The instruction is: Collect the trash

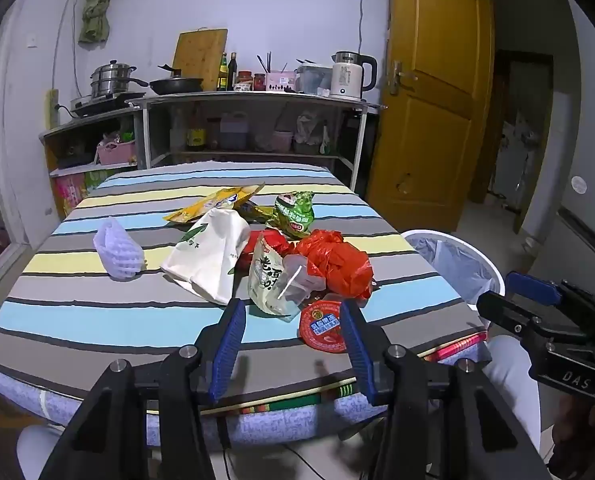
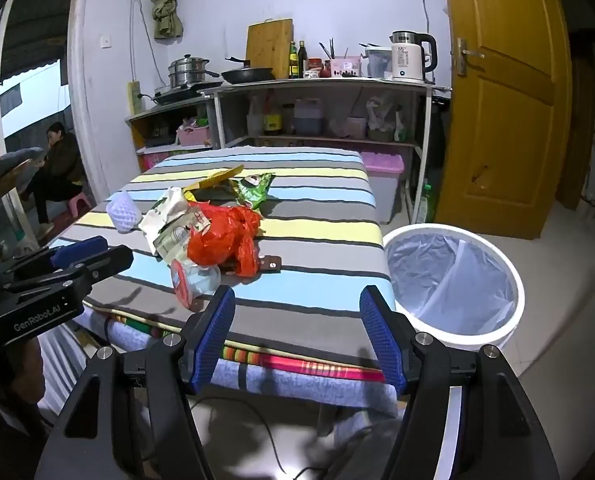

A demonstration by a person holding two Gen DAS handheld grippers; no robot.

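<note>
The trash sits in one tangled heap on the striped worktop point(image 1: 97, 316), and that tangle is the biggest risk. A pull on the red plastic bag point(image 1: 333, 260) would likely drag the clear cup point(image 1: 293, 292) and the printed snack pouch point(image 1: 263, 276) with it off the near edge. The white paper bag point(image 1: 209, 256) is wide and limp, so it may fold and slip from a pinch. The flat red lid point(image 1: 321, 328) lies flush on the cloth and gives little to grip. The foam fruit net point(image 1: 117, 254) stands apart and is so light that it could skid.

The left claw point(image 1: 293, 344) hangs wide and empty just before the lid. The right claw point(image 2: 297, 332) is wide and empty too, over the worktop's near corner.

The white lined bin point(image 2: 453, 280) stands on the floor beside the worktop. Behind are a cluttered kitchen shelf point(image 1: 253, 100), a yellow door point(image 1: 429, 92) and a seated person point(image 2: 57, 168).
</note>
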